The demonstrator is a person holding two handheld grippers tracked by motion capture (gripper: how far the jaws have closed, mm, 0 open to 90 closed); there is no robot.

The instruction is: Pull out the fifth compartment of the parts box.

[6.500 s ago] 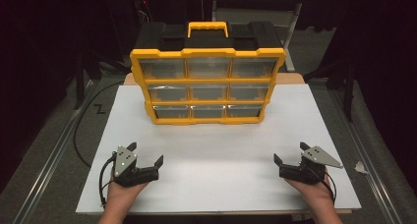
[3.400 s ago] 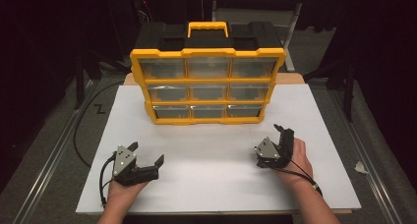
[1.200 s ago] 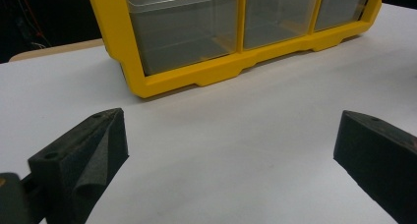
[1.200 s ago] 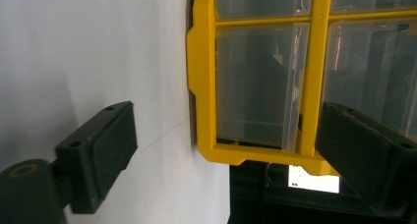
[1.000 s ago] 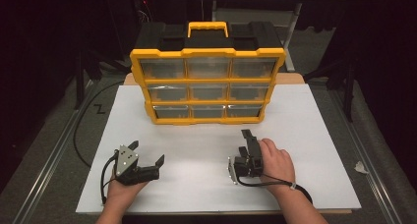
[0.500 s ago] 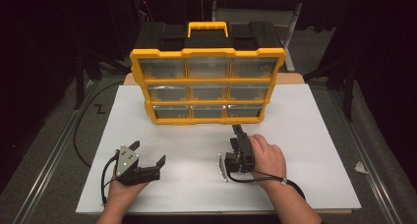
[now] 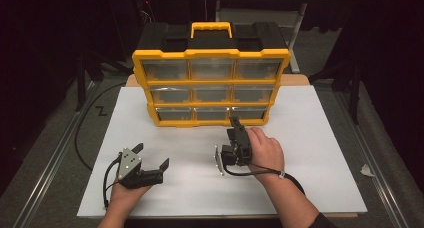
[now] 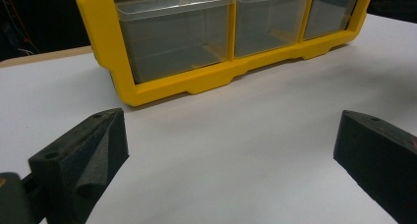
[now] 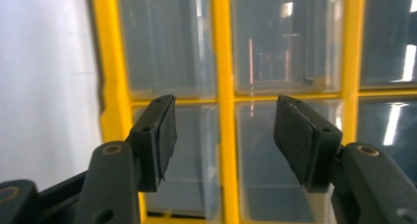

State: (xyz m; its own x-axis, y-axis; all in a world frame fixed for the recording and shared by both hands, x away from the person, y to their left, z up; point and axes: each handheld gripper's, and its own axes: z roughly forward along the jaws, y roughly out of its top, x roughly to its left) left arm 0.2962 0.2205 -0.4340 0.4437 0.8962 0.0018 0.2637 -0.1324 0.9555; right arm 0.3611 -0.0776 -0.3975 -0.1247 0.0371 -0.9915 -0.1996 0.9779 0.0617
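We see the yellow drawer organizer point(image 7: 210, 85) standing upright at the 12 o'clock end of the white table point(image 7: 320, 138), its nine clear drawers facing us and its black top and yellow handle point(image 7: 211, 29) behind. Our right gripper point(image 7: 235, 128), rolled onto its side in the right hand point(image 7: 264, 150), points toward 12 o'clock at the bottom row of drawers, close to the front but not touching as far as we can tell. In the right gripper view its jaws stand partly apart with nothing between them; they have just been closing, and a yellow divider bar point(image 9: 222, 106) of the frame sits in the gap behind them. Our left gripper point(image 7: 151, 156) rests at about 7 o'clock on the table, well apart from the organizer, jaws spread wide and empty over the bare white surface.
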